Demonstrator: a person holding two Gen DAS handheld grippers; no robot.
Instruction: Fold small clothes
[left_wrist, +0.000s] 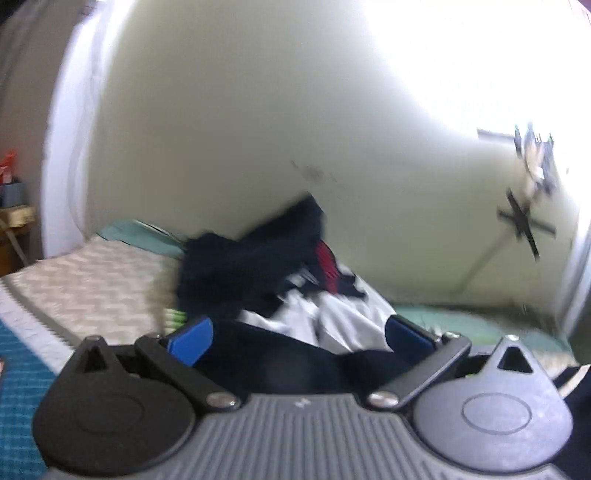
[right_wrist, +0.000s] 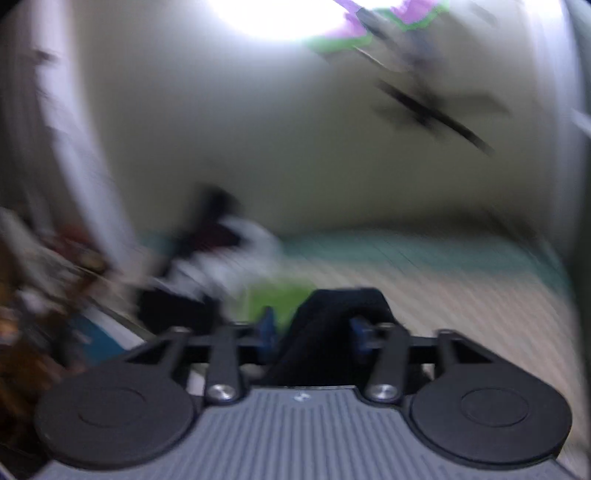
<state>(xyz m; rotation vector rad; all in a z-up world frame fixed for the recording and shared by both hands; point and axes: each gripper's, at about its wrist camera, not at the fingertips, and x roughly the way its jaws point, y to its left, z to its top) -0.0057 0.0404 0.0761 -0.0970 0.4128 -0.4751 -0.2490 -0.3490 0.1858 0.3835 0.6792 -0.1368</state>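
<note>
Dark garment, right: a dark cloth (right_wrist: 332, 325) lies between the blue pads of the right gripper (right_wrist: 314, 328); the jaws stand partly apart, and blur hides whether the pads press on it, so I cannot tell if it is gripped.
Dark garment, left: dark fabric (left_wrist: 295, 360) spans the gap between the wide-apart jaws of the left gripper (left_wrist: 299, 336), touching neither pad that I can see.
Clothes pile: a heap of dark, white and red clothes (left_wrist: 280, 273) sits straight ahead of the left gripper, near the wall; from the right gripper it lies ahead and to the left.
Nearer hand: the left, by my judgement.
Surface: a bed (left_wrist: 92, 280) with a pale zigzag cover and a green sheet at the back.
Room: a plain pale wall (left_wrist: 258, 110), bright light above.
</note>
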